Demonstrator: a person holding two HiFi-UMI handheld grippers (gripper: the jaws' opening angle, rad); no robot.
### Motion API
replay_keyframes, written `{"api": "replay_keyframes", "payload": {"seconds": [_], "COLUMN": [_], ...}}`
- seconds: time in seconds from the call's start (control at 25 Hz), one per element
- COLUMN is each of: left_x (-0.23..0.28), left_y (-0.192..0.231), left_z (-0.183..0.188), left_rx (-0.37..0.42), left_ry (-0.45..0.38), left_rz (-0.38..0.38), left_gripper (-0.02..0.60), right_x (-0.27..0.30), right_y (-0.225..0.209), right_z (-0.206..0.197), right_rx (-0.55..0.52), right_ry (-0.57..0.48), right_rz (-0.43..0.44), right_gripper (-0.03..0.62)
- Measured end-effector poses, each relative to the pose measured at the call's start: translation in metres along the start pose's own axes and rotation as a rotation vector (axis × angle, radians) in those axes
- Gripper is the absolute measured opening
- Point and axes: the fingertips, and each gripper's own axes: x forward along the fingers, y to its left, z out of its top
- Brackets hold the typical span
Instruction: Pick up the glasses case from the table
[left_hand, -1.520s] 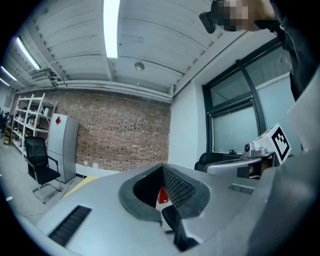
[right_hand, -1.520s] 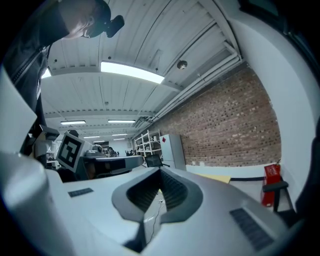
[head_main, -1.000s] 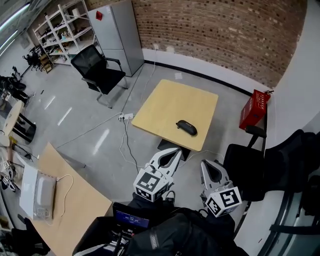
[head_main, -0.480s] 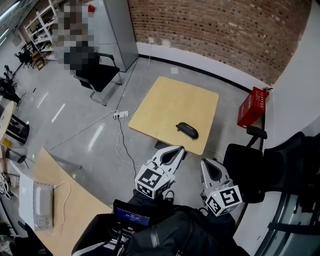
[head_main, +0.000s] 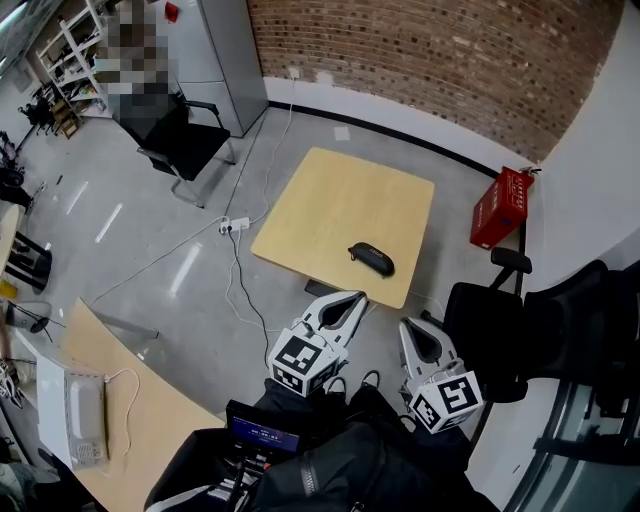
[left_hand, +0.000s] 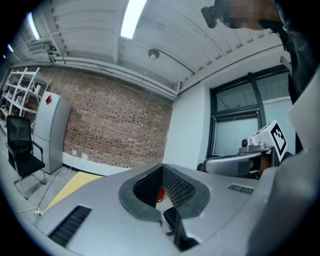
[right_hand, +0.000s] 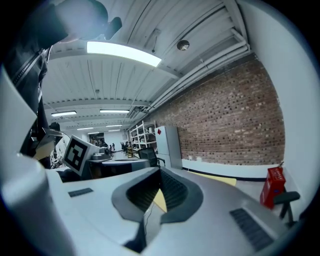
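The black glasses case (head_main: 371, 258) lies near the front right edge of the square wooden table (head_main: 330, 200). Both grippers hang over the floor, short of the table's near edge. My left gripper (head_main: 357, 297) points at the table front, its jaws shut with nothing in them. To its right is my right gripper (head_main: 407, 324), also shut and empty. In the left gripper view the joined jaws of the left gripper (left_hand: 161, 167) fill the lower half, with a strip of the table (left_hand: 75, 182) at left. The right gripper view shows the right gripper (right_hand: 159, 171) shut. The case shows in neither gripper view.
A red box (head_main: 502, 207) stands on the floor right of the table. A black office chair (head_main: 485, 330) is close beside my right gripper. Another black chair (head_main: 175, 140) and a grey cabinet (head_main: 220, 45) are at the back left. Cables and a power strip (head_main: 232, 225) lie left of the table.
The view and both grippers have drifted a little toward the table. The far chair and shelves slid to the upper left. The case has not moved, and both jaws stay shut.
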Motion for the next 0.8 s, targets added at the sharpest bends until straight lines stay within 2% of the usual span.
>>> {"api": "replay_keyframes", "payload": {"seconds": [0.12,0.24,0.36,0.48,0.64,0.8], "left_x": [0.004,0.007,0.015,0.029,0.063,0.096], "left_y": [0.005,0.015,0.023,0.043,0.062,0.075], "left_z": [-0.002,-0.003,-0.006,-0.002,0.015,0.021], "left_rx": [-0.005,-0.002,0.028,0.069,0.067,0.11], "left_ry": [0.013,0.028,0.055,0.056,0.024,0.045], "left_rz": [0.017,0.044,0.062,0.113,0.156,0.194], "left_gripper": [-0.002,-0.002,-0.002,-0.002,-0.002,-0.002], "right_x": [0.006,0.02,0.037,0.055,0.07,0.083], "right_y": [-0.01,-0.013,-0.017,-0.029,-0.063,-0.108], "right_z": [0.0,0.002,0.003,0.013,0.029,0.035], "right_rx": [0.026,0.042,0.045,0.041,0.042,0.065], "right_ry": [0.003,0.004,0.003,-0.008,-0.026,-0.028], "right_rz": [0.002,0.042,0.094,0.133,0.15,0.139], "right_gripper": [0.005,0.005,0.005,0.005,0.005,0.005]}}
